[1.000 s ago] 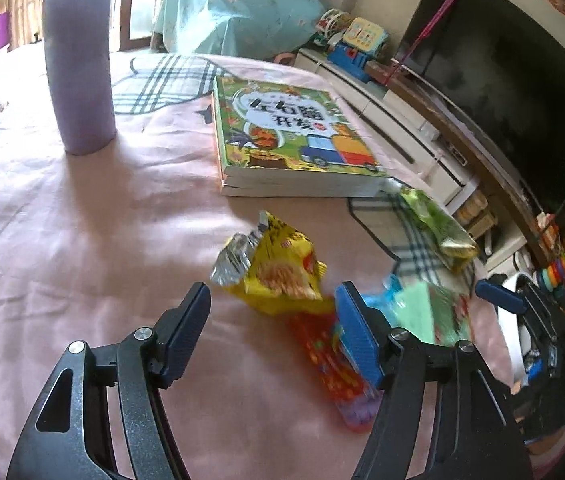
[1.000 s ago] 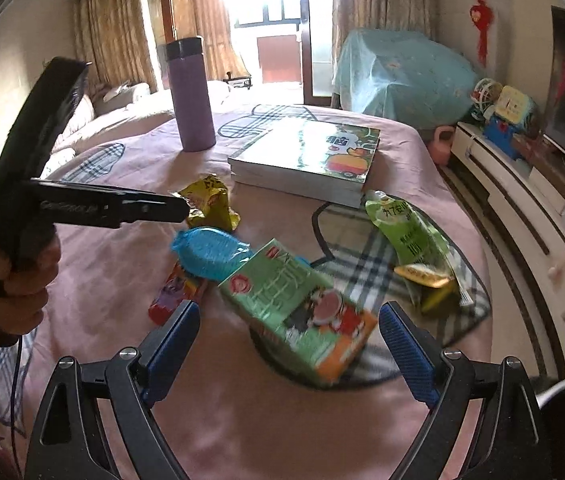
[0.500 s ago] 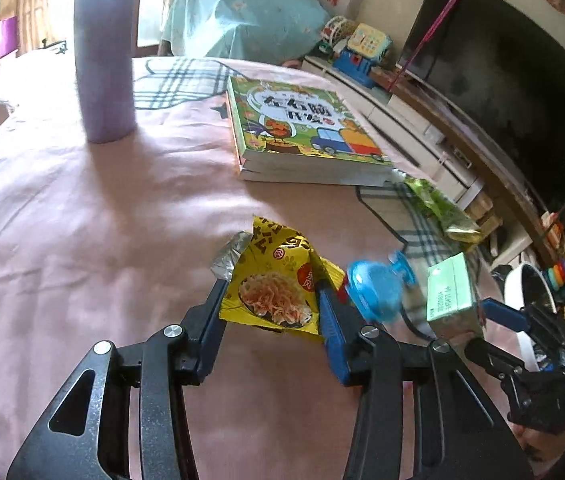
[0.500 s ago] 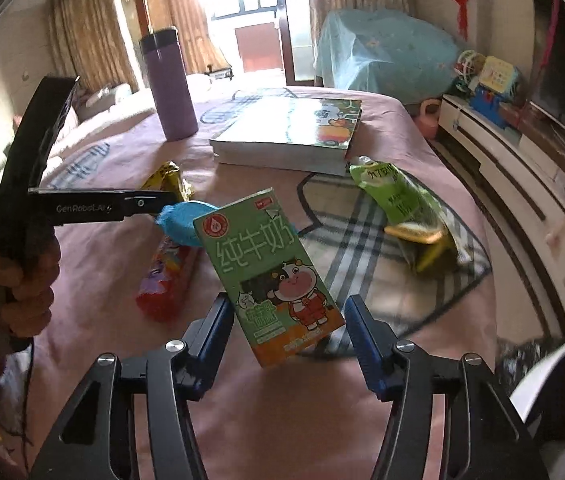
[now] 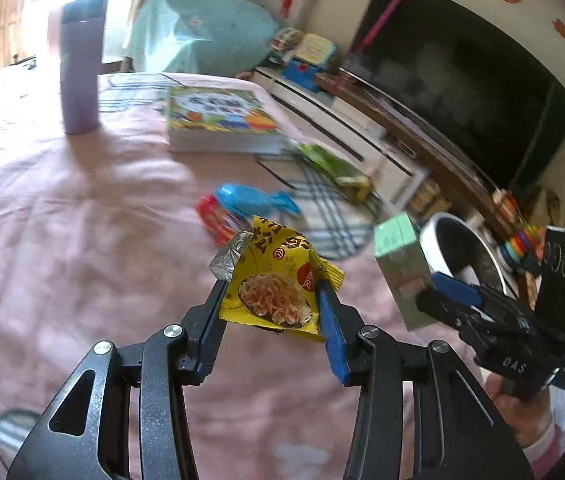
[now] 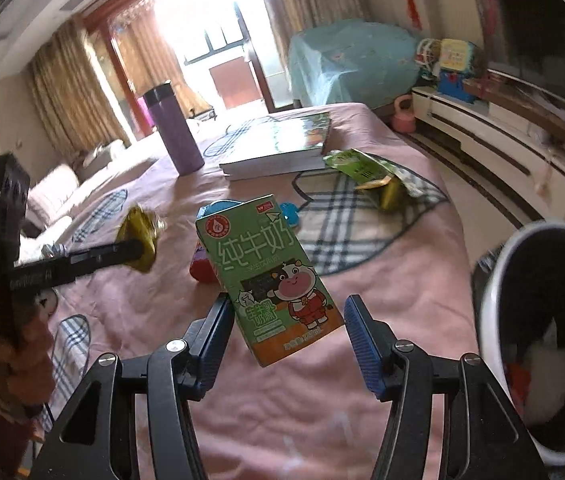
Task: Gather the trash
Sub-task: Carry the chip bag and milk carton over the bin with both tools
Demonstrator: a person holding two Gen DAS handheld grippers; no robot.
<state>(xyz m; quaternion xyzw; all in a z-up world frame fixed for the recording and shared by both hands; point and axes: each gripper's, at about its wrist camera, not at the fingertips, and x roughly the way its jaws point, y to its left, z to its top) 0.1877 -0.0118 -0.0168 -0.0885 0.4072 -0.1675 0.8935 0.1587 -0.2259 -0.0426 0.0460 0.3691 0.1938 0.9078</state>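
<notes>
My left gripper (image 5: 272, 304) is shut on a yellow snack wrapper (image 5: 278, 280) and holds it above the pink tablecloth. My right gripper (image 6: 288, 320) is shut on a green milk carton (image 6: 270, 276), lifted and tilted; the carton also shows in the left wrist view (image 5: 402, 268). The white trash bin (image 6: 538, 320) with a black liner stands right of the table, close to the carton. A blue wrapper (image 5: 250, 200), a red wrapper (image 5: 218, 220) and a green snack bag (image 5: 334, 168) lie on the table.
A thick picture book (image 5: 218, 120) and a purple thermos (image 5: 80, 72) stand on the far side of the table. A white TV cabinet (image 6: 502, 152) and a dark television (image 5: 462, 76) are to the right. The bin holds some white and red trash.
Both grippers closed on their items and lifted them: the left took the yellow wrapper, the right took the milk carton and swung right toward the bin.
</notes>
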